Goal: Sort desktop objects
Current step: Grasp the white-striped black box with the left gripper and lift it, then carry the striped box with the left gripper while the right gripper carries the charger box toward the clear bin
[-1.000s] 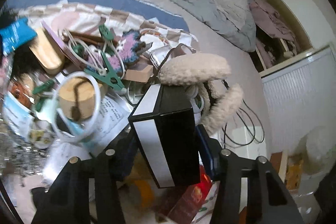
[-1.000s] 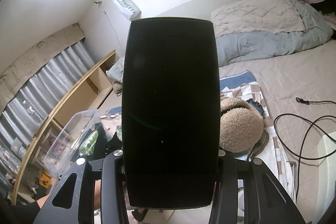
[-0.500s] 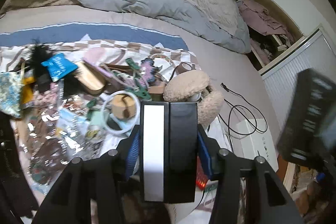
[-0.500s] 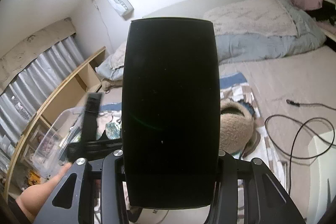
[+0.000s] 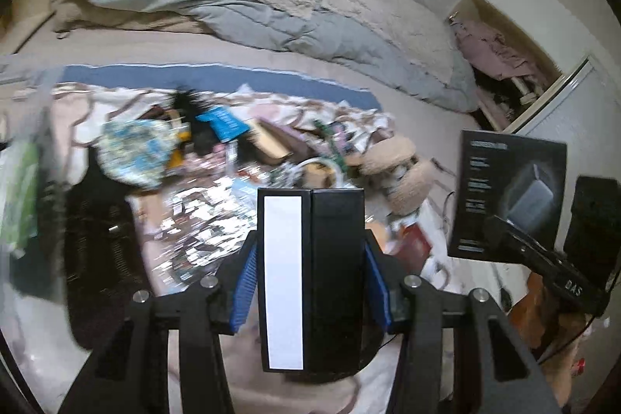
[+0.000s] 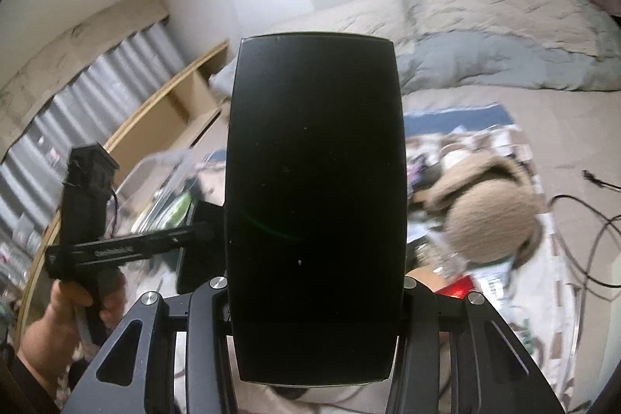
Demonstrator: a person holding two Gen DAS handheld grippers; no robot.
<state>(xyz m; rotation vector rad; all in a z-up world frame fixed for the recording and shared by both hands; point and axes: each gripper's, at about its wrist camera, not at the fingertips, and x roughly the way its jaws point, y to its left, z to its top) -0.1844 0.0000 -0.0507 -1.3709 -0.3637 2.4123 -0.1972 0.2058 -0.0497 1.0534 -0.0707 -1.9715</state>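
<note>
Right now my left gripper (image 5: 310,274) clamps the striped black box (image 5: 310,278); my right gripper (image 6: 314,293) grips the flat black box (image 6: 314,204). I'd keep them apart and level.

The right gripper (image 6: 314,297) has its jaws closed on a flat black box (image 6: 315,204), which stands upright between them and fills the middle of the view, its broad dark face toward the camera. Left of the jaws, a hand (image 6: 83,301) holds the left gripper (image 6: 128,247), whose black body reaches across to the box's left edge; what its own jaws carry is mostly hidden behind the box. Right of the jaws and beyond them lies a fuzzy beige pair of earmuffs (image 6: 493,224) among blurred clutter on a patterned cloth (image 6: 500,134). A black cable (image 6: 597,243) loops further right. Past the box top, a grey quilt (image 6: 504,61) is bunched on the bed.
</note>
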